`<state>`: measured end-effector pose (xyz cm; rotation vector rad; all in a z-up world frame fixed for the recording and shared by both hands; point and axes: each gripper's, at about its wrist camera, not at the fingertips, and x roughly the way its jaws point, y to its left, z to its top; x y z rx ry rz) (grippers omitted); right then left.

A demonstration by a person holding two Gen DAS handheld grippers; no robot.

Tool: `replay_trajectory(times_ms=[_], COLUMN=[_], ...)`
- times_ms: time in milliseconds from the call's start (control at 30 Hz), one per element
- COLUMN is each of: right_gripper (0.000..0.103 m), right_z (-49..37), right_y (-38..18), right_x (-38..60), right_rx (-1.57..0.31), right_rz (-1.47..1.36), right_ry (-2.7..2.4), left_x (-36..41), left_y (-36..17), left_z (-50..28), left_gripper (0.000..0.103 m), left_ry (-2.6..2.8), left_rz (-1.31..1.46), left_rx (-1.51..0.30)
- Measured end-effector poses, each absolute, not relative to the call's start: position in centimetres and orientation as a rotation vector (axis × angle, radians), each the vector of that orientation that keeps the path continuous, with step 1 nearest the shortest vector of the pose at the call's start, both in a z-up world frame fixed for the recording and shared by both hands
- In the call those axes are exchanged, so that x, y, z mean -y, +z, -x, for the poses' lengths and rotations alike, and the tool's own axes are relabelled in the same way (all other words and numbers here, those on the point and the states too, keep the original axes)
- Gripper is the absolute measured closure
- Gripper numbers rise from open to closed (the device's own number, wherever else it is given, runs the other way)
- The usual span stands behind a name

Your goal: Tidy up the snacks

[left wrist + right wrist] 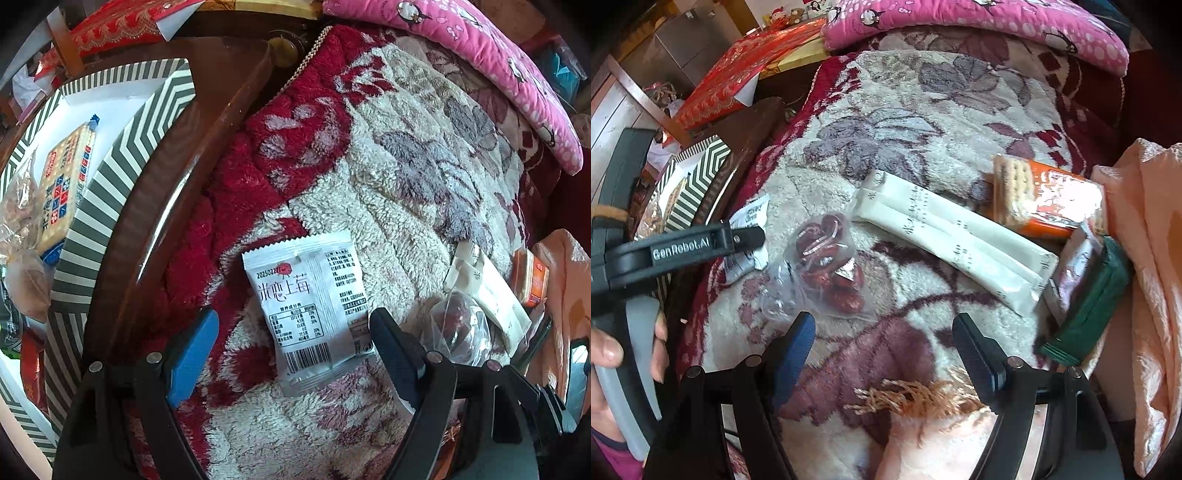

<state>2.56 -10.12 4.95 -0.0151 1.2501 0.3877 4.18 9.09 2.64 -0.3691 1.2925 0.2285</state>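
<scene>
While snacks lie loose on the blanket (pixel 406 192), left gripper (pixel 295 332) hovers spread over white packet (pixel 310 306), ready to pinch; right gripper (pixel 882 339) spread, empty; striped box (pixel 110 158) beside blanket awaits.

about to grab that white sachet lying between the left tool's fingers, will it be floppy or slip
The sachet looks thin and flat, so it is probably light and floppy, likely to bend when pinched. Its glossy film may slip. The plush blanket under it could let it sink, making an edge grip harder.

Floral blanket (pixel 388 192), pink pillow (pixel 498 70)
</scene>
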Motion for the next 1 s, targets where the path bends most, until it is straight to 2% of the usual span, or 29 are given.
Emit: replay_trajectory(times_ms=[533,667,933,967,1000], right_gripper=[0.022,0.019,0.019,0.019,0.025], right_z=[-4.6,-4.4,-5.2,-5.0,-4.8], right_y=[5.8,6.5,3.8,3.3,2.9], right_x=[7.1,6.8,4.9,4.6,4.4], right_rx=[-1.252,-1.235,-1.262,-1.263,-1.262], right_rz=[-0.024,-0.018,-0.054,-0.042,-0.023], right_ry=[0.468,0.490,0.532,0.553,0.549], left_x=[-11.1,-12.4,-12.8,-12.5,-12.1], left_y=[1.7,1.5,0.8,0.8,0.7], left_z=[-4.2,-4.1,-4.4,-4.4,-4.4], left_gripper=[0.020,0.020,0.020,0.020,0.024], left_ry=[0.244,0.255,0.261,0.260,0.254], left_rz=[0.401,0.421,0.410,0.405,0.401], left_rx=[-1.315,-1.313,-1.311,-1.307,-1.303])
